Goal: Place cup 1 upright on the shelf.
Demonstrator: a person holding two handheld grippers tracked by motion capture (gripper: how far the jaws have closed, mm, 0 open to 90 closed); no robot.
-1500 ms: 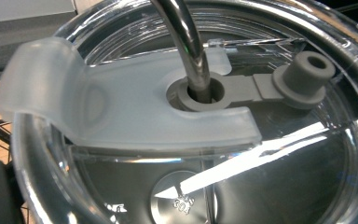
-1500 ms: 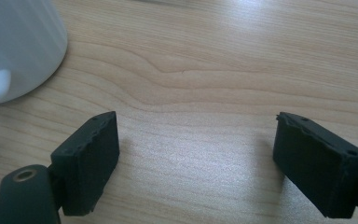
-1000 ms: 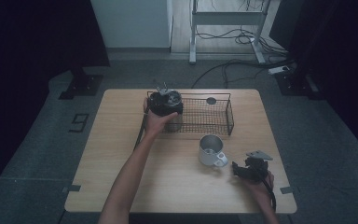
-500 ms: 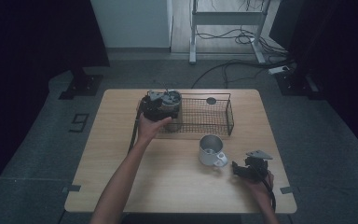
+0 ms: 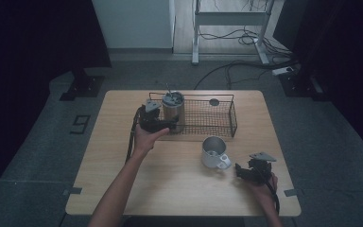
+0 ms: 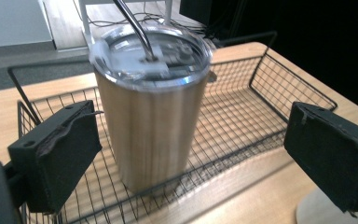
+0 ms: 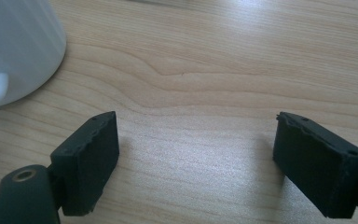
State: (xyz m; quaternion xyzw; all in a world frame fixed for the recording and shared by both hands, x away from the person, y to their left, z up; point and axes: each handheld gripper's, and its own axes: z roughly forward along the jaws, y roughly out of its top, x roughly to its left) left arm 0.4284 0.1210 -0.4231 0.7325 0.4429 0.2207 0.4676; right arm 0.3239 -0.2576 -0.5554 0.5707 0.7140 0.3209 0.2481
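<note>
A steel tumbler (image 5: 173, 106) with a clear lid and a straw stands upright in the left end of a black wire basket (image 5: 212, 118). My left gripper (image 5: 167, 123) is just left of it at the basket's near rim. In the left gripper view the tumbler (image 6: 154, 116) stands beyond the jaws of my left gripper (image 6: 191, 158). They have just been closing a little with nothing between them, and they are open. My right gripper (image 5: 241, 170) rests open on the table, right of a metal mug (image 5: 213, 152). The right gripper view has the mug (image 7: 14, 46) at upper left.
The wooden table (image 5: 170, 189) has bare surface in front and at the left. A small dark round thing (image 5: 214, 101) lies in the basket's far side. The basket's wire walls (image 6: 279, 88) surround the tumbler. Cables and a stand sit on the floor behind.
My left gripper let go of the tumbler and drew back to the left and toward the basket's near side. The tumbler stays upright in the basket. The right gripper kept still.
</note>
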